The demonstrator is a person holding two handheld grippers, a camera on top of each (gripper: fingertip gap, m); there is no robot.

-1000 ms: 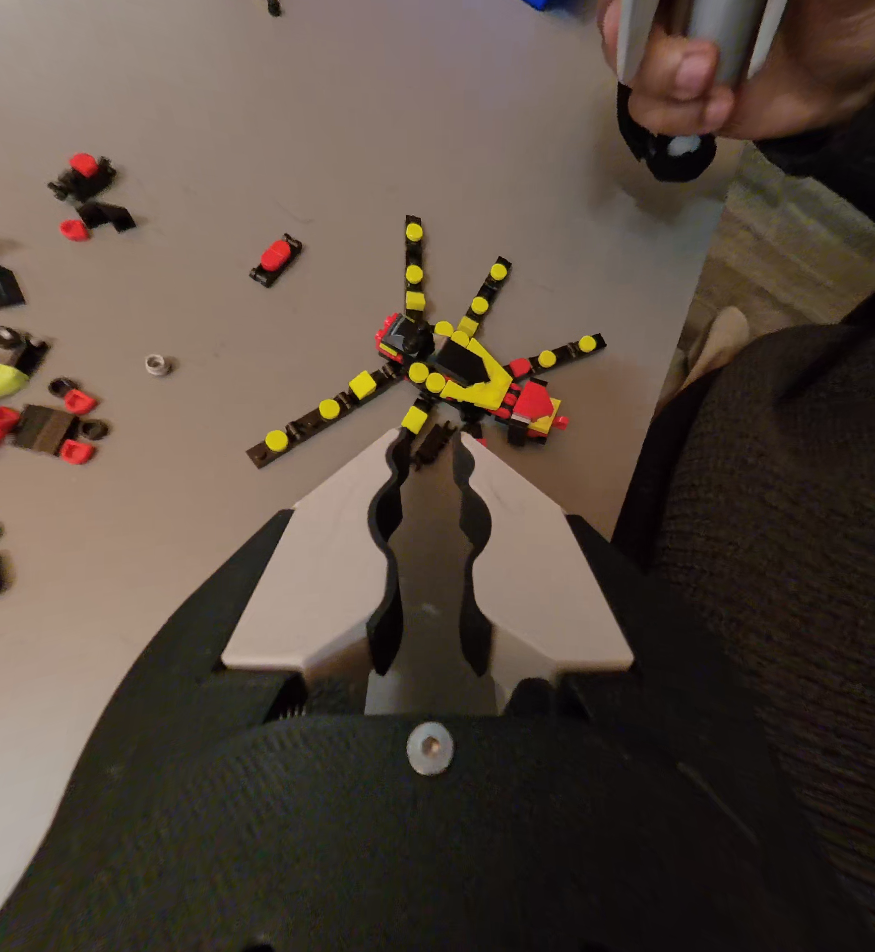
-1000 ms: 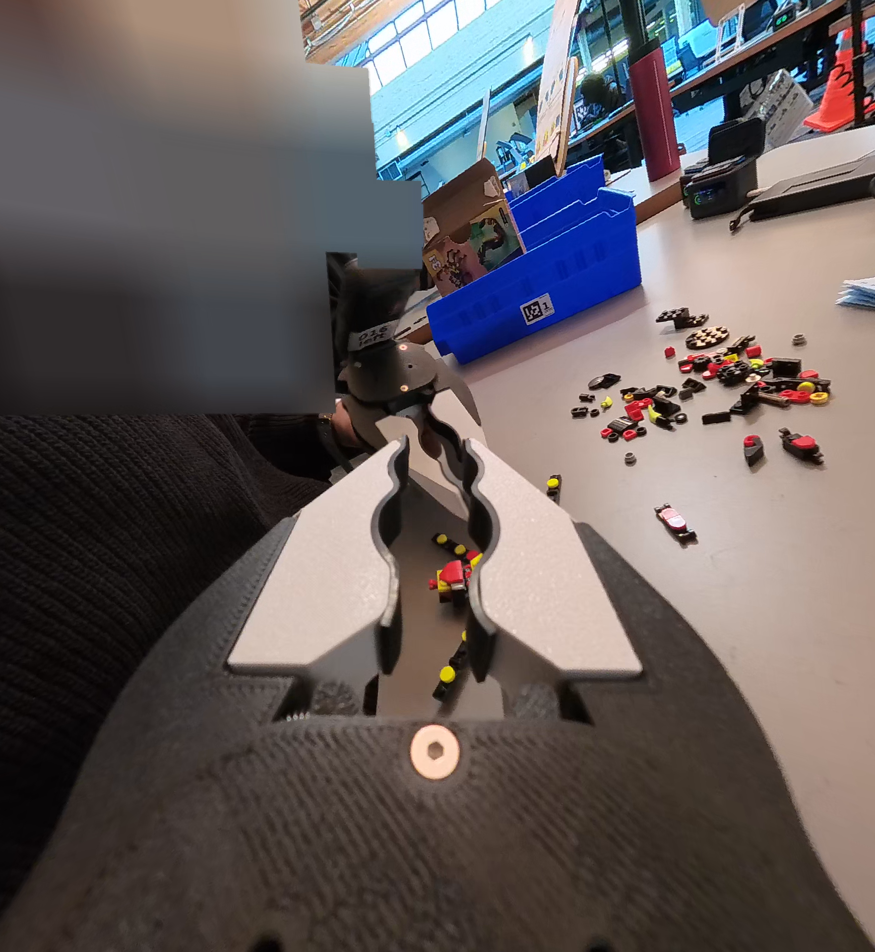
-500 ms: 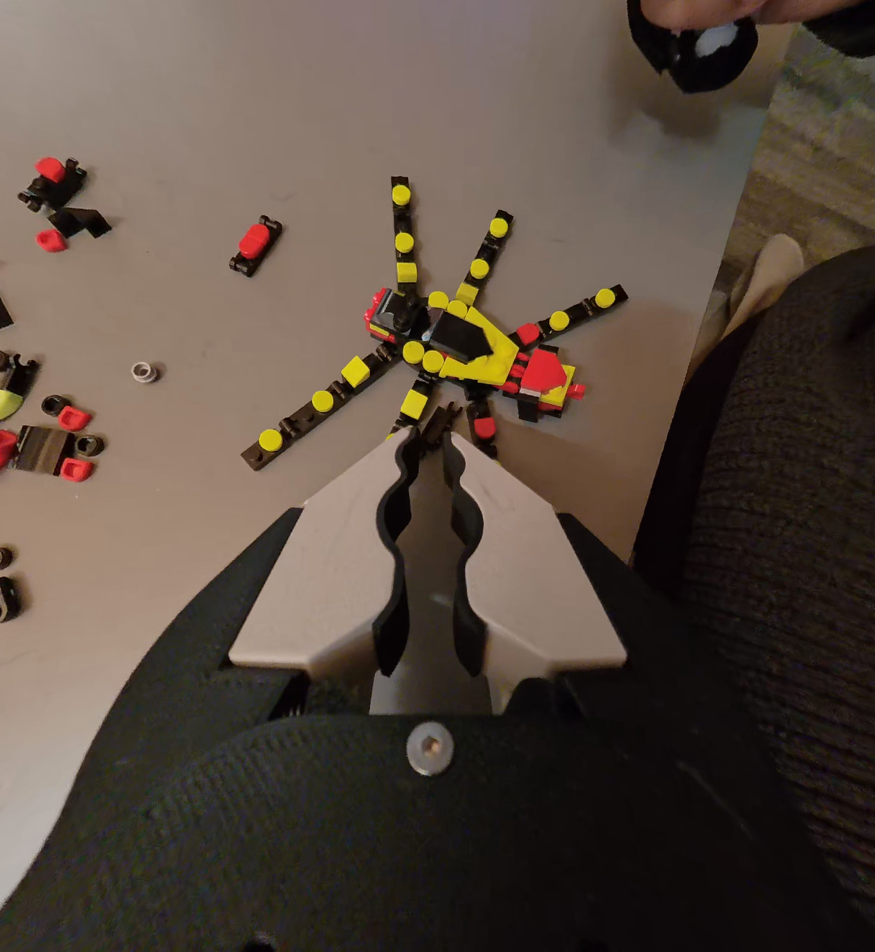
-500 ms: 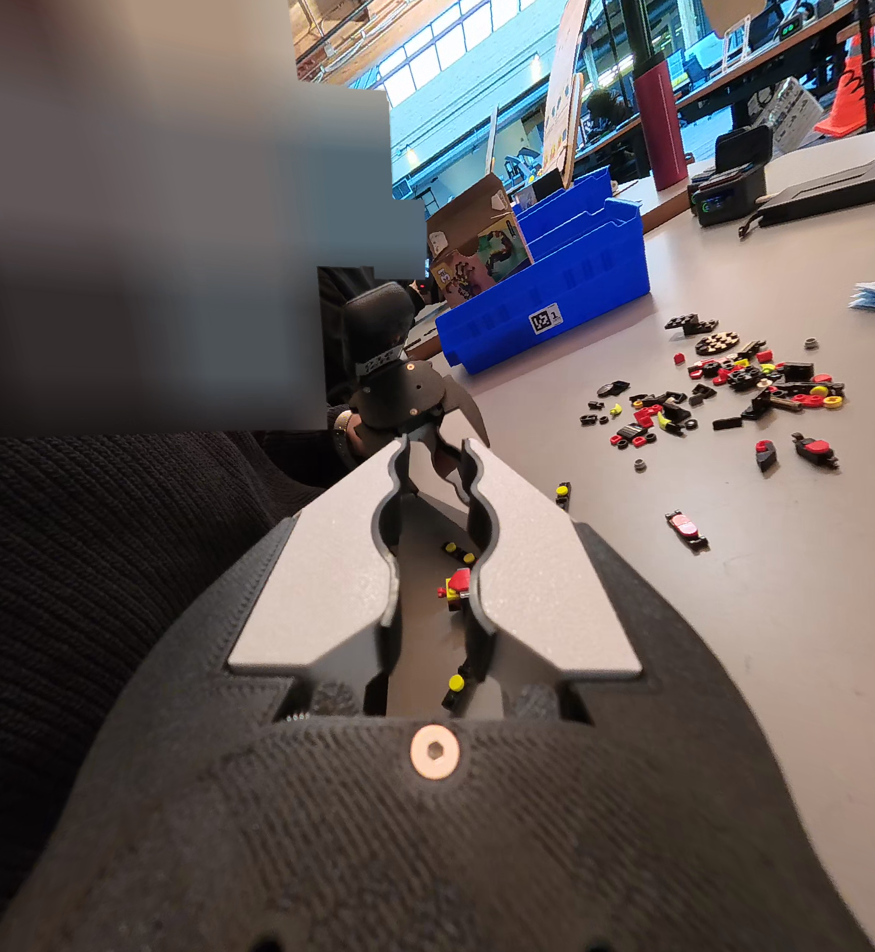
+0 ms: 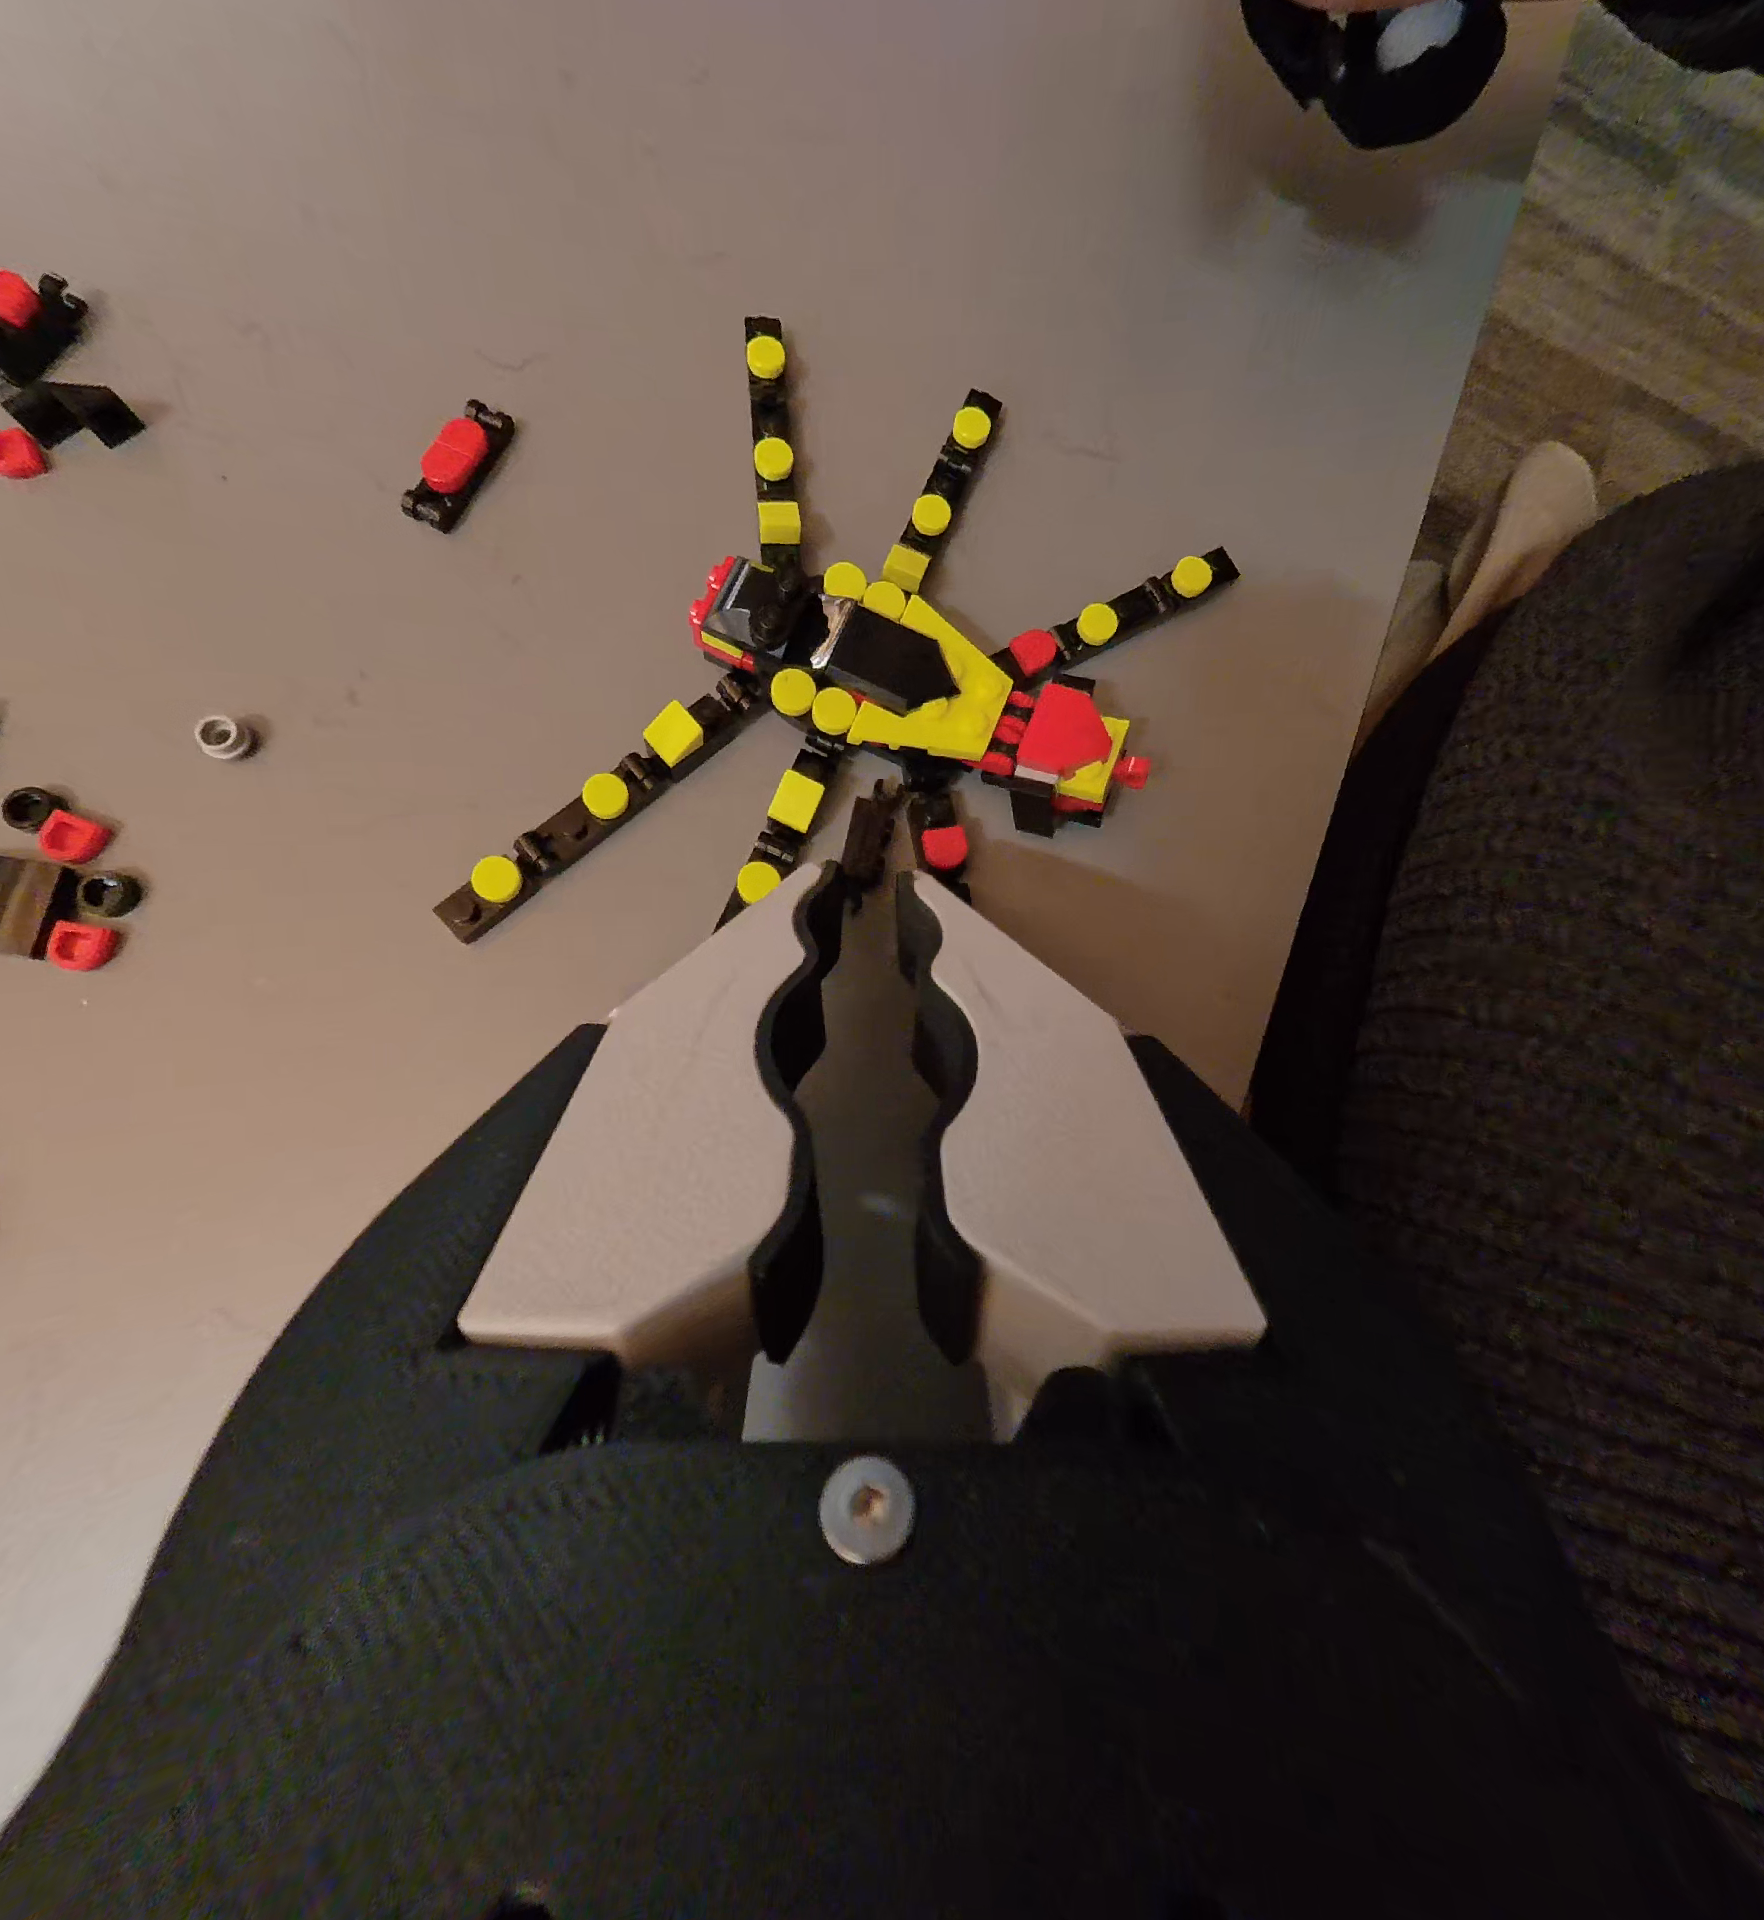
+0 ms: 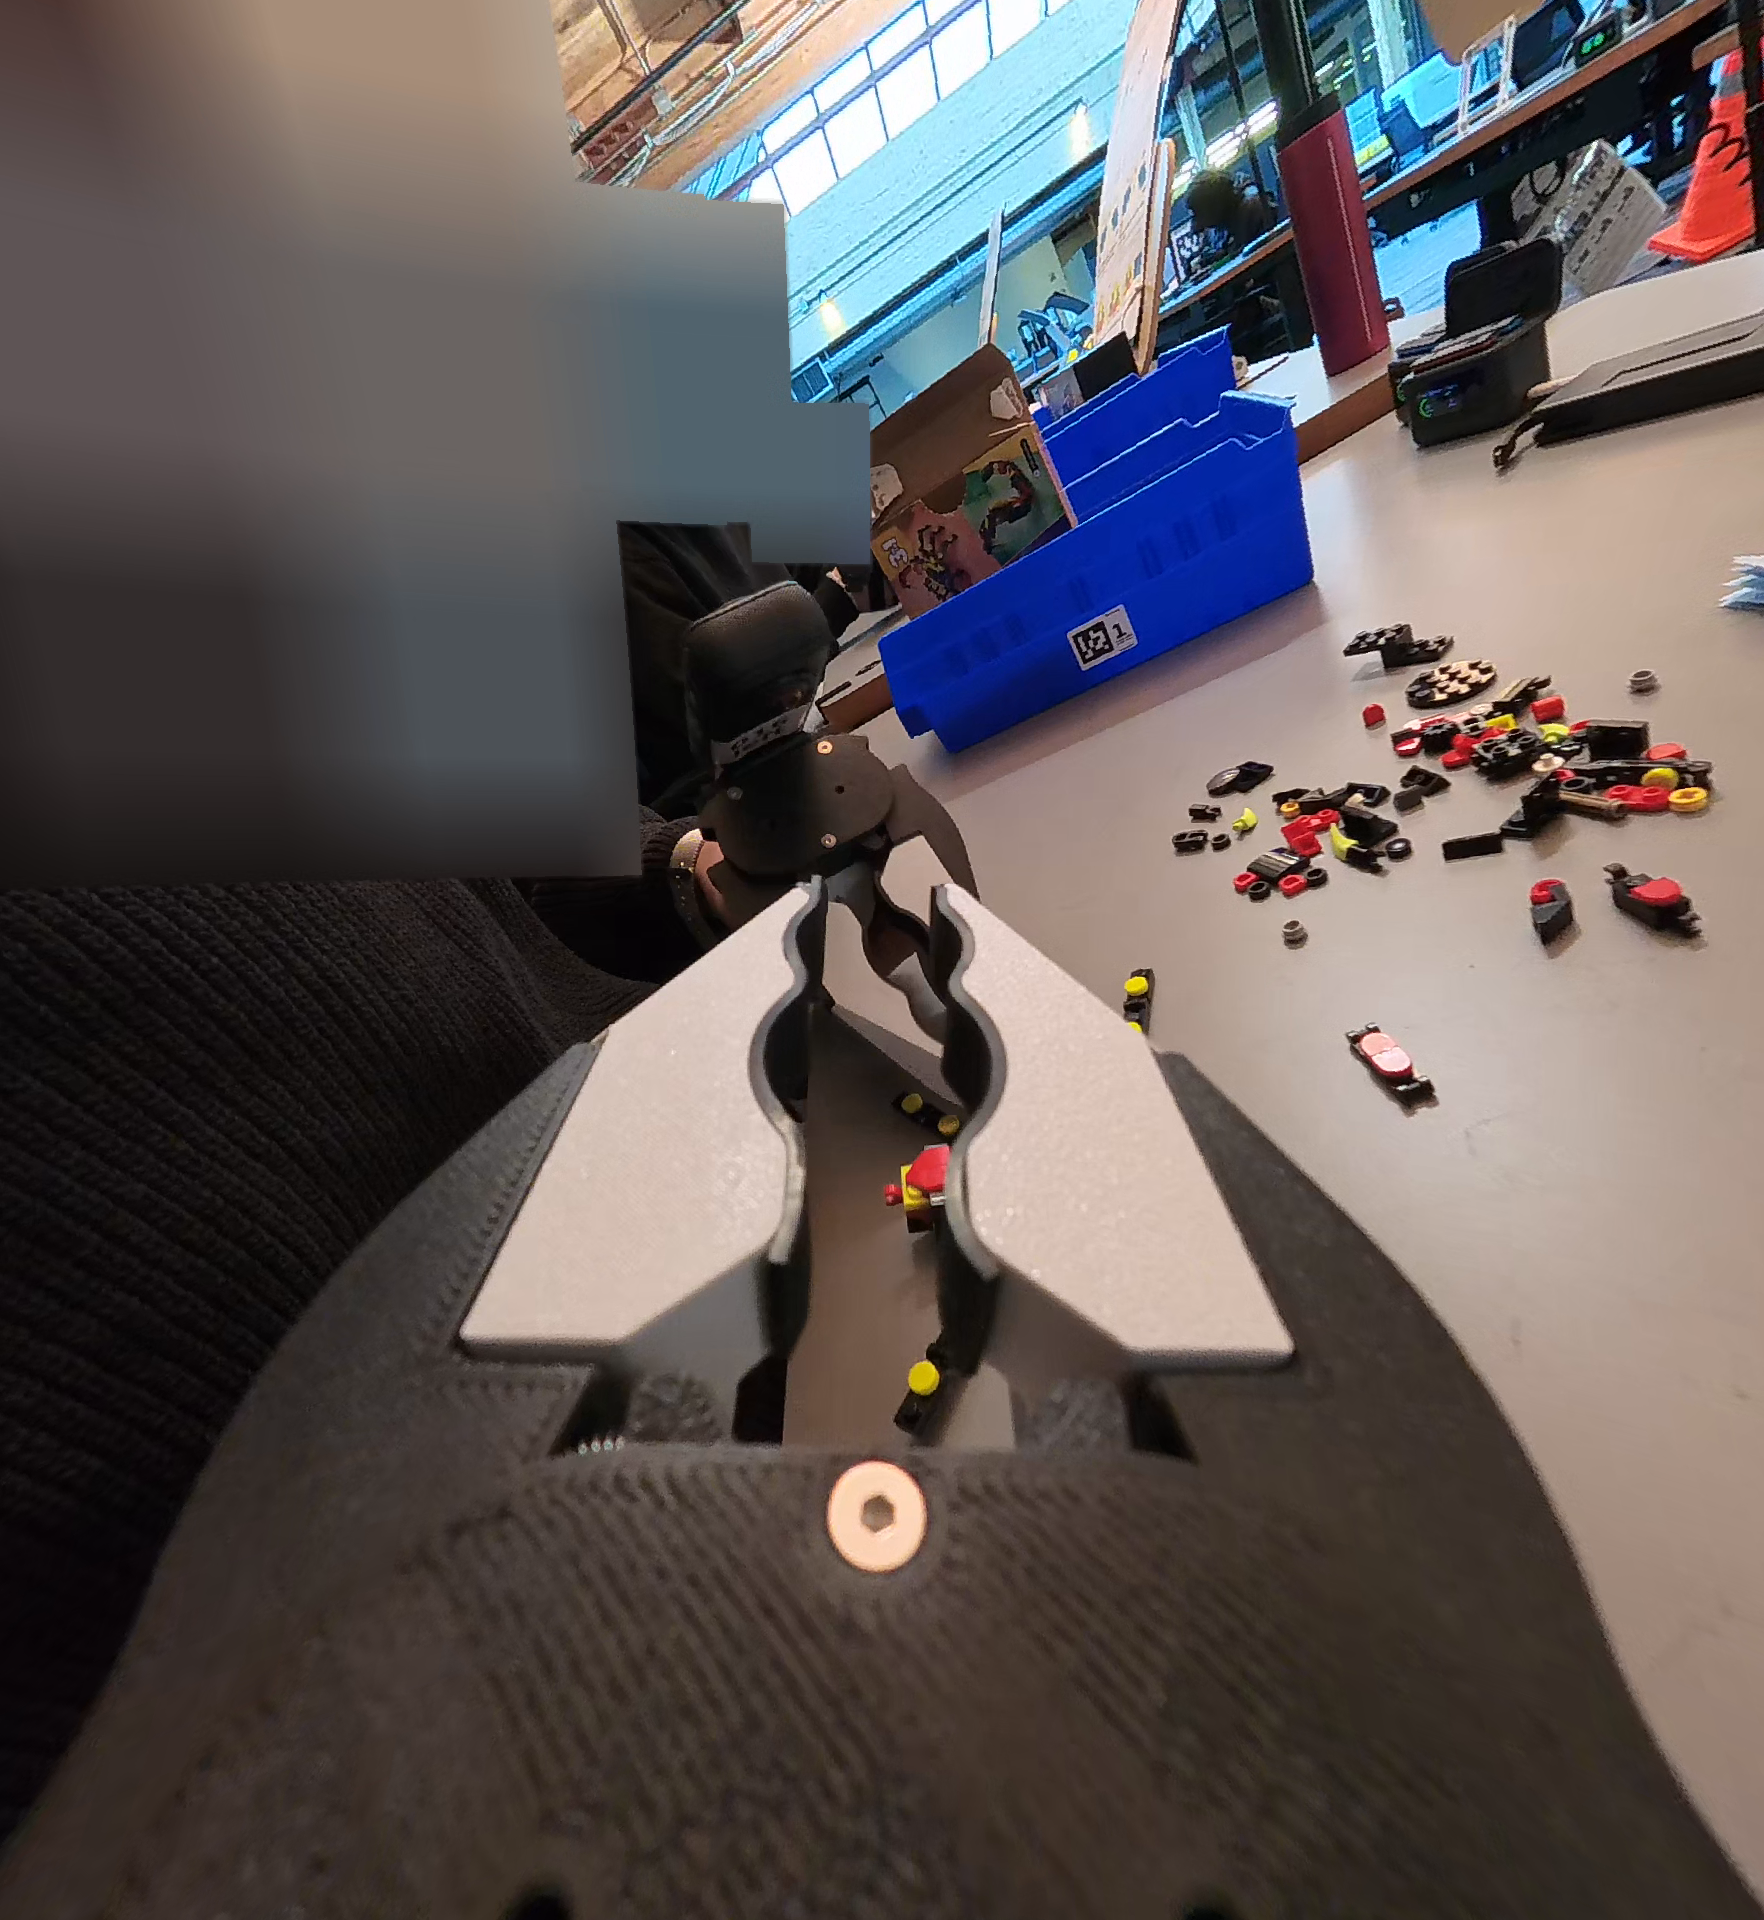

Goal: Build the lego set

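A black, yellow and red lego spider [image 5: 899,675] lies flat on the grey table [image 5: 442,156] near its right edge. My left gripper [image 5: 870,883] is shut on a small black lego piece [image 5: 870,836]. The piece's tip sits at the spider's near side, between a yellow-studded leg [image 5: 790,805] and a short leg with a red stud [image 5: 940,847]. My right gripper [image 6: 876,896] is open and empty, held low over the spider, whose red end [image 6: 925,1174] shows between its fingers. The left gripper [image 6: 826,821] shows beyond it.
Loose black, red and yellow pieces lie at the left [image 5: 26,894], with a red-topped black piece [image 5: 457,462] and a grey ring [image 5: 226,736]. A larger pile [image 6: 1480,769], a blue bin [image 6: 1117,603] and a cardboard box [image 6: 971,488] stand farther off. The person's dark sweater [image 5: 1584,1039] borders the table edge. My hands' fingertips stand some 15 centimeters from each other.
My left gripper has moved in toward the spider's near side with the black piece, and its jaws have narrowed. The right gripper has shifted up toward the top edge of the left wrist view.
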